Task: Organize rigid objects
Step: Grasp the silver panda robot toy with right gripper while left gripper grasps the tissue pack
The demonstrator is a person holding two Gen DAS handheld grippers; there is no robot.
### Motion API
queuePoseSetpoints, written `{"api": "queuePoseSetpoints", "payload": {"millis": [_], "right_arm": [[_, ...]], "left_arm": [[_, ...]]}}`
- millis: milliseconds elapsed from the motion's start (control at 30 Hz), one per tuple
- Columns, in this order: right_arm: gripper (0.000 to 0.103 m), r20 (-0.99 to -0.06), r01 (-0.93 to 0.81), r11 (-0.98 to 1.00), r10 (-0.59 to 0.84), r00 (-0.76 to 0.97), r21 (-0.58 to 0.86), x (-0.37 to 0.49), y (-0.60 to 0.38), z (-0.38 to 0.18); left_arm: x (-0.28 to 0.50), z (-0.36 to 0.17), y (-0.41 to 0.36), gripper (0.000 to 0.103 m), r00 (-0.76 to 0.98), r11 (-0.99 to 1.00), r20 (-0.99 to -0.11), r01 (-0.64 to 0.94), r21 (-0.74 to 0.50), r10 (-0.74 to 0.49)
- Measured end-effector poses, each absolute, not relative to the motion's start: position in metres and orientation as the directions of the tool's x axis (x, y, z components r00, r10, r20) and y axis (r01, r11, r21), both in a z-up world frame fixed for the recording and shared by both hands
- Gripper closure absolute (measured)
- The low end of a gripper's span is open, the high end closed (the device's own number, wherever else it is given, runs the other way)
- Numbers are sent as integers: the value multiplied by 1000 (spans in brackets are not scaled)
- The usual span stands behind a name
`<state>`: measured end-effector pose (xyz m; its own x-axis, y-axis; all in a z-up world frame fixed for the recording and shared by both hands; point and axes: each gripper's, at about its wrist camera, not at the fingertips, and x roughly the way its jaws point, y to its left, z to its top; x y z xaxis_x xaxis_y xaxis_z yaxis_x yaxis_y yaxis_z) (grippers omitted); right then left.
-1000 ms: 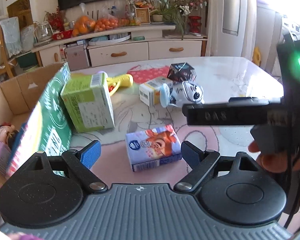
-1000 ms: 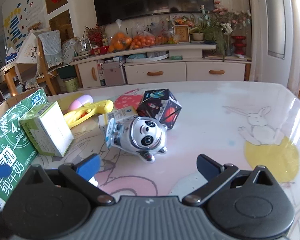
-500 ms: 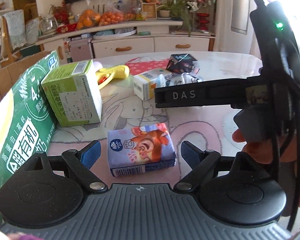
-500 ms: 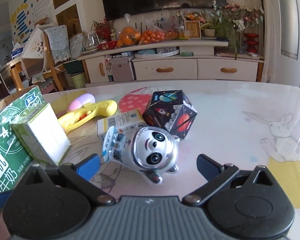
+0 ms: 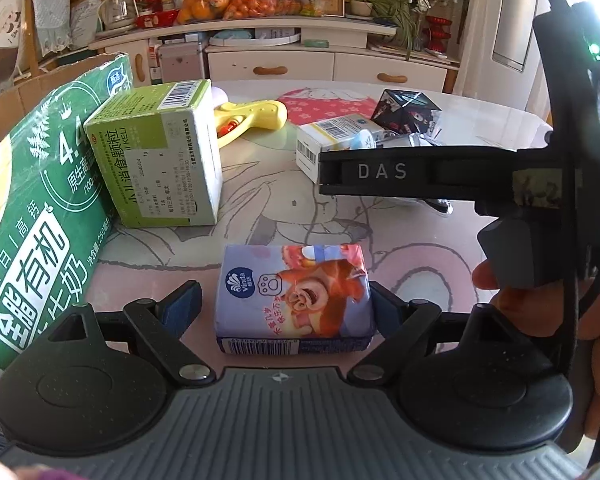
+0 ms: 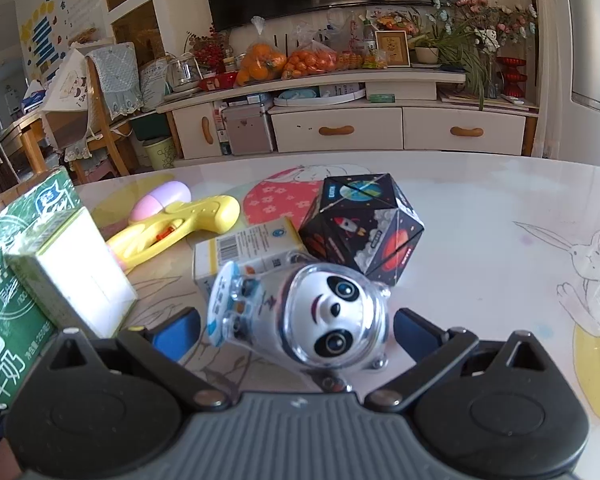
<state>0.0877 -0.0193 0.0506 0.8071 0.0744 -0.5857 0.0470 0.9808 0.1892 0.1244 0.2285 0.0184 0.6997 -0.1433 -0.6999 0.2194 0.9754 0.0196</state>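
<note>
A: Left wrist view — what sat between the fingers of the left gripper (image 5: 286, 306)?

B: A tissue pack (image 5: 294, 298), lilac wrap with an orange cartoon animal, low in the centre of the frame. Its long axis ran left to right across the frame, barcode edge toward the camera. The jaws were spread, one to each side of it; I couldn't tell whether they touched it.

A: And the right wrist view?

B: The right gripper (image 6: 296, 330) stood wide apart around a panda figure (image 6: 300, 314) in a clear shell, lying tilted, face up toward the camera, lower centre of the frame.

A: The surface?

B: A glossy white table (image 6: 480, 216) with rabbit drawings. Behind it, a cream cabinet (image 6: 340, 128) bearing bagged oranges ran across the upper frame.
</note>
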Motion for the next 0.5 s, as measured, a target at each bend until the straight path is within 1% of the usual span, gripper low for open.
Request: {"api": "queuePoseSetpoints", "payload": {"millis": [67, 133, 200, 233, 300, 433, 500], "right_arm": [[1, -581, 54, 980, 68, 811, 190, 89, -19, 51], [4, -578, 64, 979, 60, 814, 192, 89, -20, 51], [12, -577, 78, 981, 40, 816, 178, 88, -19, 52], [13, -577, 78, 982, 37, 816, 173, 88, -20, 52], [20, -573, 70, 979, 53, 818, 190, 87, -20, 53], [20, -570, 69, 980, 52, 820, 188, 87, -19, 54], [20, -570, 67, 980, 55, 820, 190, 87, -19, 54]], "left_arm": [[127, 18, 228, 0, 701, 976, -699, 218, 21, -142], [128, 18, 227, 0, 701, 975, -698, 220, 23, -142], [128, 17, 227, 0, 705, 973, -694, 229, 28, -146], [126, 18, 227, 0, 708, 972, -691, 233, 32, -147], [125, 17, 228, 0, 712, 970, -686, 240, 35, -151], [122, 18, 228, 0, 713, 969, -683, 246, 30, -160], [119, 19, 228, 6, 715, 967, -680, 253, 30, -166]]}}
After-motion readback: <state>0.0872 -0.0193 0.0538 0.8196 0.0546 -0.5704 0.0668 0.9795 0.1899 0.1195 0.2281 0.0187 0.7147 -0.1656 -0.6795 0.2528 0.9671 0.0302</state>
